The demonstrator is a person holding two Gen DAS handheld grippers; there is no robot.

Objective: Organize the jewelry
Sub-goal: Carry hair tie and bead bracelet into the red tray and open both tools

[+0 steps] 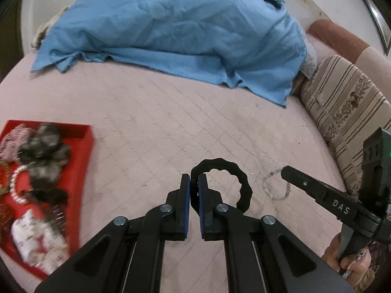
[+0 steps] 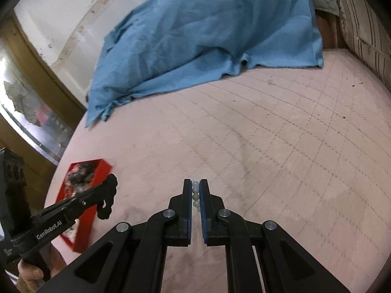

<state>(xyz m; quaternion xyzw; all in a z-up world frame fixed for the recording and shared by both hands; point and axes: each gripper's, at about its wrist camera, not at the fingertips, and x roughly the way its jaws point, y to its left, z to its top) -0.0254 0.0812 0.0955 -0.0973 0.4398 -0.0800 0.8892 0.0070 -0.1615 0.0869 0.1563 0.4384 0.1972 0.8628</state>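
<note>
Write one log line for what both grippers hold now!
left gripper: shut on black scrunchie | right gripper: shut on bead bracelet | red box: part-filled

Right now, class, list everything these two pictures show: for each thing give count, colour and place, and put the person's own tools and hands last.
Hair tie: one, black, held in the left tool.
Bead bracelet: one, pale, held in the right tool.
Box: one, red, on the bed at the left; holds a pearl bracelet, dark fluffy pieces and other blurred items.
Cloth: one, blue, heaped at the far side.
Bed cover: one, pink, under everything.
Cushion: one, striped beige, at the right.
Left tool: one, black, shut.
Right tool: one, black, shut.
Hands: right, left.
</note>
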